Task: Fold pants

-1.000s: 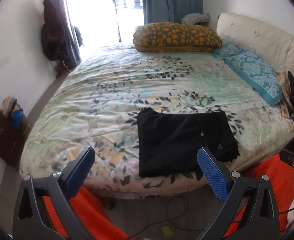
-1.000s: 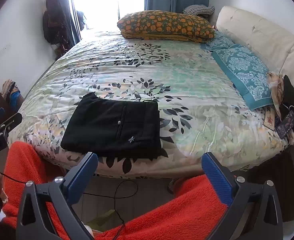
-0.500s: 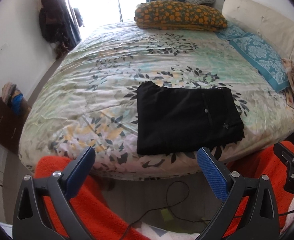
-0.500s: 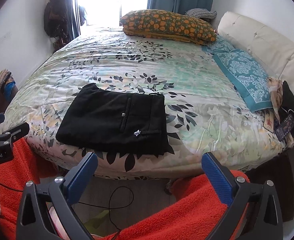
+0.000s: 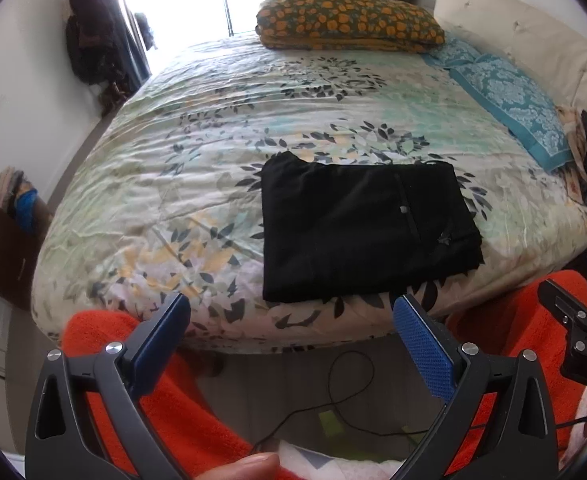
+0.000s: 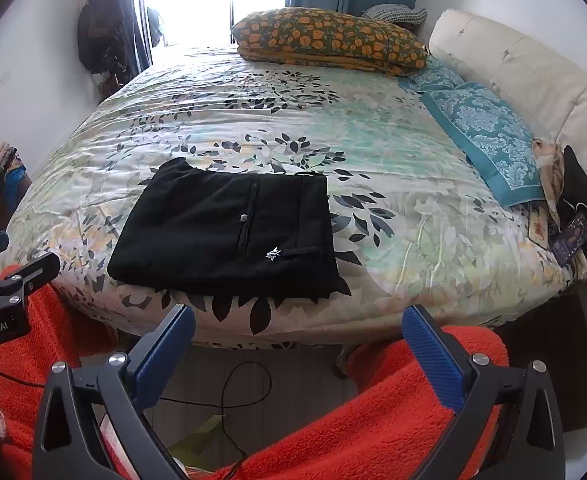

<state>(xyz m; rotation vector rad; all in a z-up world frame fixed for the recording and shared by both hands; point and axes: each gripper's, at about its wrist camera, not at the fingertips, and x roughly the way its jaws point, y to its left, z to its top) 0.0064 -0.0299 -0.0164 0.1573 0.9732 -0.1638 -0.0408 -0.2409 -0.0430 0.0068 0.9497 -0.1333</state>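
Note:
The black pants (image 5: 367, 228) (image 6: 229, 232) lie folded into a flat rectangle near the front edge of the bed, with a small button and a silver emblem showing on top. My left gripper (image 5: 291, 320) is held back from the bed, below the pants, its blue fingers wide apart and empty. My right gripper (image 6: 297, 328) is likewise open and empty, off the mattress edge and slightly right of the pants. Neither gripper touches the fabric.
The bed's floral cover (image 6: 393, 184) stretches away to an orange-patterned pillow (image 6: 329, 40), a teal pillow (image 6: 481, 136) and a cream headboard (image 6: 533, 76). A person's orange fleece legs (image 6: 393, 420) and a black cable (image 5: 333, 392) on the floor lie below. Clothes hang on the left wall (image 5: 89, 52).
Both grippers have drawn back and tilted down a little, so more floor and orange fleece show. The folded pants have stayed where they were.

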